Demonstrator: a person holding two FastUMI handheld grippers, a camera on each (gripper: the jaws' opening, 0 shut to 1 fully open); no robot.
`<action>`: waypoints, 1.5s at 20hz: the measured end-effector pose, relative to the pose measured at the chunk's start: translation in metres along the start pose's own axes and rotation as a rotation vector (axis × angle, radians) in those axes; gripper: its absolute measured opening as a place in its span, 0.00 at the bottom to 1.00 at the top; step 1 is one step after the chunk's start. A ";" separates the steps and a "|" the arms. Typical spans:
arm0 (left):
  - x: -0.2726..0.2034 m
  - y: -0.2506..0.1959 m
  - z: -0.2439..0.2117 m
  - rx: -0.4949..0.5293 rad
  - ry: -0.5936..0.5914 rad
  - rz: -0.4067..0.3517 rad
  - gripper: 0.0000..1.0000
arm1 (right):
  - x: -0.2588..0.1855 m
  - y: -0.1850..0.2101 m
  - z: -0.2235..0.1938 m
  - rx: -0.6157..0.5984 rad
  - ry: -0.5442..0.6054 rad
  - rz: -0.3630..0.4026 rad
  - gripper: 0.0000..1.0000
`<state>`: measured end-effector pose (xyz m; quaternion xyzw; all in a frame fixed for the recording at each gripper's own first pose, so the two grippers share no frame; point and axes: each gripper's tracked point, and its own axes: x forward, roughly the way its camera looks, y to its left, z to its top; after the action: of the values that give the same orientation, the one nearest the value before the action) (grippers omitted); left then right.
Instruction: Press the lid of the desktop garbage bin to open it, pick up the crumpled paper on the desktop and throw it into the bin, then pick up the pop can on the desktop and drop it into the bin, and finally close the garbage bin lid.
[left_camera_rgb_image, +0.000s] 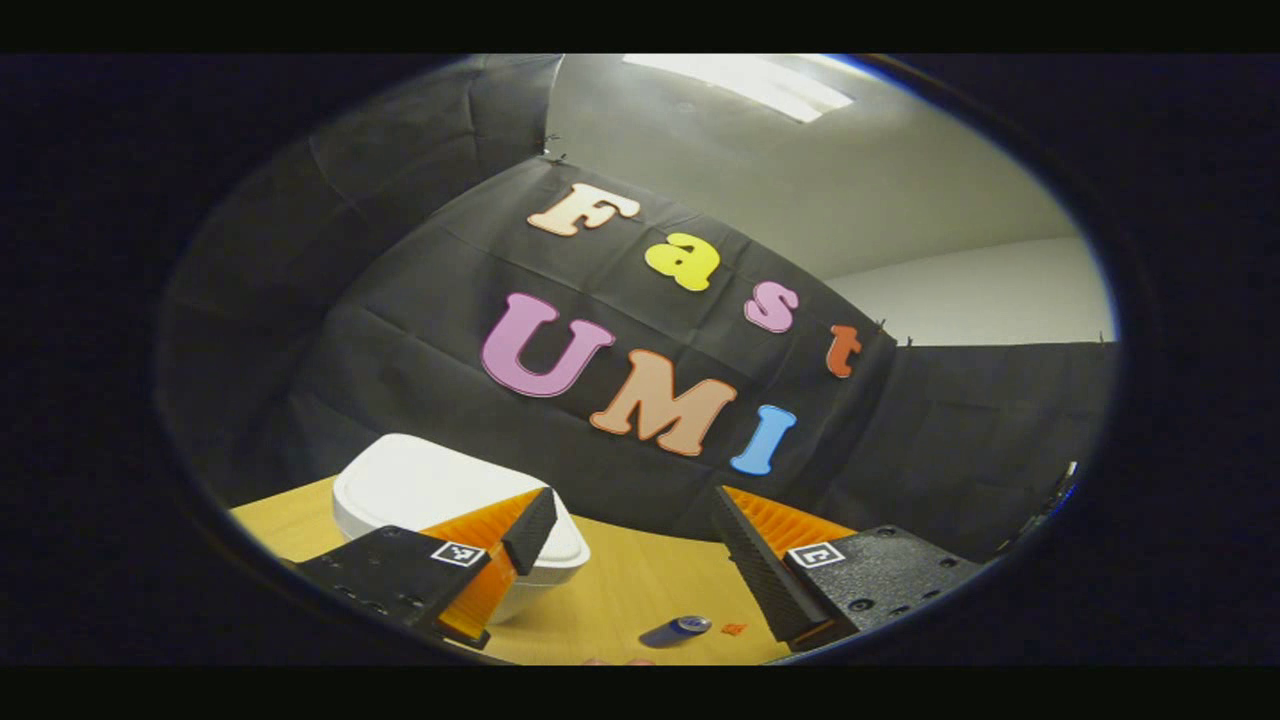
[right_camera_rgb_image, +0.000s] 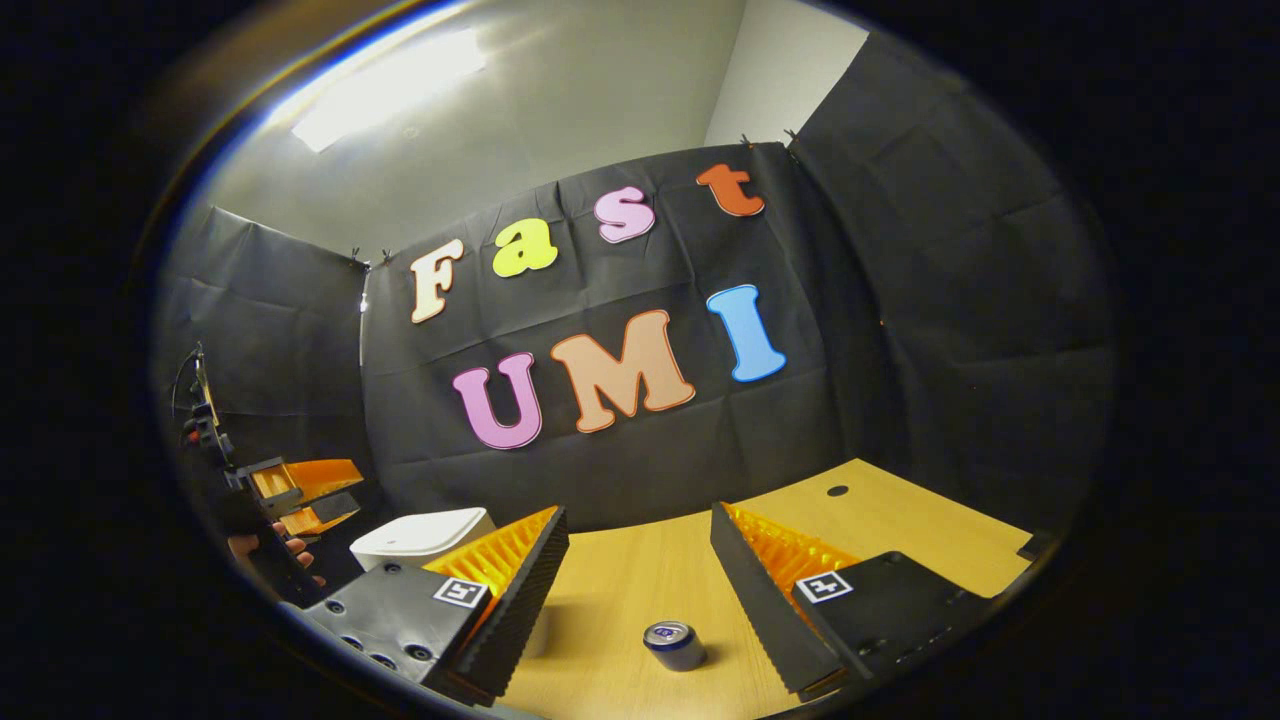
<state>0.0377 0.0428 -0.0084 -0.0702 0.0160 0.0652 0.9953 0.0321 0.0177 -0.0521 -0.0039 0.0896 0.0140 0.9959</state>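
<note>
the wooden table (right_camera_rgb_image: 900, 520) is sitting inside black cloth walls (right_camera_rgb_image: 960, 330), under a bright ceiling light (right_camera_rgb_image: 385, 85). the white bin (left_camera_rgb_image: 440, 500) is resting closed. the pop can (right_camera_rgb_image: 675, 645) is standing nearby. the left gripper (left_camera_rgb_image: 640, 545) and right gripper (right_camera_rgb_image: 640, 560) are holding their fingers apart.

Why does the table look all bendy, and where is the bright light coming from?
Right gripper view: the fisheye lens curves the wooden table, and a ceiling light glares white at upper left; the pop can stays fairly sharp and throws a soft shadow. Left gripper view: the scene tilts and bends, the ceiling light is washed out, the white bin looks stretched, and the can is small and blurry.
</note>
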 end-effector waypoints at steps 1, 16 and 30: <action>-0.001 0.005 0.004 0.014 -0.004 0.014 0.91 | 0.004 0.004 -0.001 0.003 0.003 0.013 0.95; 0.027 0.074 0.006 0.213 0.003 0.191 0.14 | 0.006 0.006 -0.004 0.014 0.014 0.017 0.95; 0.045 0.118 -0.061 0.237 0.219 0.200 0.00 | 0.014 0.006 -0.037 0.049 0.119 0.011 0.96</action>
<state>0.0655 0.1561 -0.0865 0.0425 0.1389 0.1536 0.9774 0.0391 0.0241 -0.0914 0.0202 0.1488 0.0171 0.9885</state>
